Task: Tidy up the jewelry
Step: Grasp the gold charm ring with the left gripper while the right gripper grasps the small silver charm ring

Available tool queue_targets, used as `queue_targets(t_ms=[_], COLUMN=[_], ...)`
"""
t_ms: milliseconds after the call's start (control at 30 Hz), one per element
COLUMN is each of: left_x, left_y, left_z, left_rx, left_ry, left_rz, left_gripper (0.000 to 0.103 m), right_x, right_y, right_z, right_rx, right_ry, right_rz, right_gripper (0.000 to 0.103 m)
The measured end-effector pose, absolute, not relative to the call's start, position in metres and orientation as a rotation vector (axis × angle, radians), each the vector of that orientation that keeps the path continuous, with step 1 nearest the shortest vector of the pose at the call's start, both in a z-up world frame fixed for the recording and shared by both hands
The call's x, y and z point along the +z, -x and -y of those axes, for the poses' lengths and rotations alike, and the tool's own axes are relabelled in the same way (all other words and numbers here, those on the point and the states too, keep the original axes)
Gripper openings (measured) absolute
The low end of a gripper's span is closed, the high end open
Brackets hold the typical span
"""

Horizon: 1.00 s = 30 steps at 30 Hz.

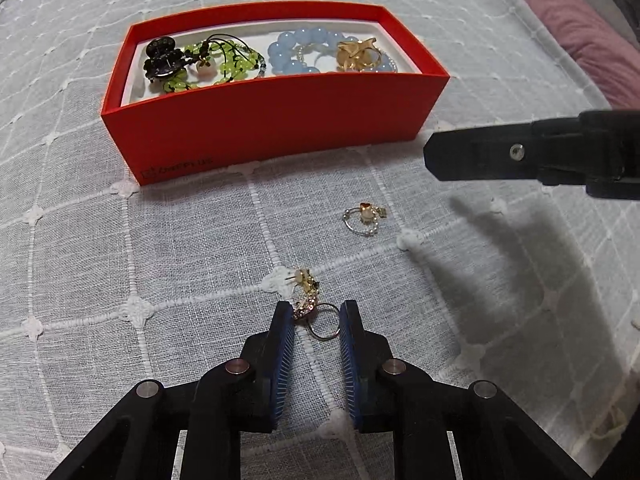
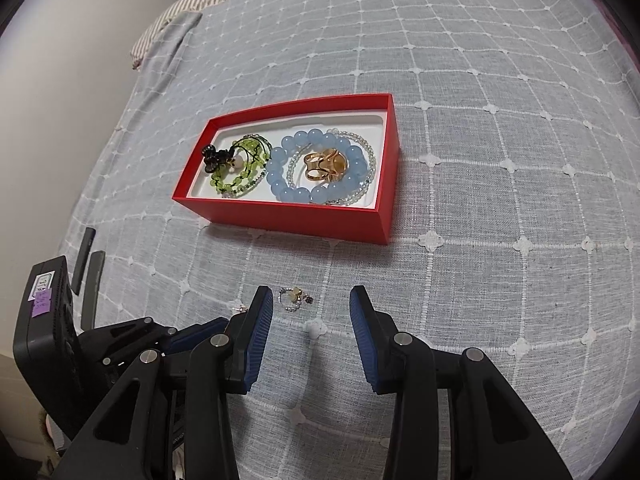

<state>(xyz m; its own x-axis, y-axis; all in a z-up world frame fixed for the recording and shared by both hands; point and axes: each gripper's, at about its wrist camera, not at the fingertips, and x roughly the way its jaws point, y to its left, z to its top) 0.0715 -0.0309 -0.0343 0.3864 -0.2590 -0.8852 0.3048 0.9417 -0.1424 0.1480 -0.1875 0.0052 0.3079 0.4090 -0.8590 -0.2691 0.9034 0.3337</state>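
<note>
My left gripper (image 1: 316,320) shows matt black plastic arms, ribbed blue rubbery pads (image 1: 286,344) and shiny steel pins. Between the pads lies a thin ring (image 1: 323,326) of polished metal, beside a gold-toned earring (image 1: 306,294) set with sparkling stones. The bedspread (image 1: 120,280) under them is grey woven cloth, matt and slightly rough, crossed with raised white stitching. Near the far edge of the bedspread sits the red box (image 1: 272,120), smooth matt card with a white lining. Inside, the blue beads (image 2: 320,168) look glossy, glass-like; the green beads (image 2: 240,168) are translucent; the gold piece (image 2: 326,166) gleams like metal.
</note>
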Motion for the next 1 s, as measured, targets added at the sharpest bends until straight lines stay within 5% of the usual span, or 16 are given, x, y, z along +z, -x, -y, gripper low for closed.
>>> queue_targets(t_ms=[700,1000], left_x=[-0.011,-0.009], left_y=[-0.085,-0.086], left_z=[-0.024,-0.030], left_rx=[-0.265,-0.253], left_ry=[0.141,0.158], left_rz=[-1.046,-1.041], left_gripper=[0.018,0.018], right_x=[-0.031,-0.022], right_y=[-0.139,-0.142], right_z=[0.144,0.145], right_rx=[0.561,0.575], right_ry=[0.137,0.098], right_rz=[-1.171,-1.098], right_gripper=[0.041,0.020])
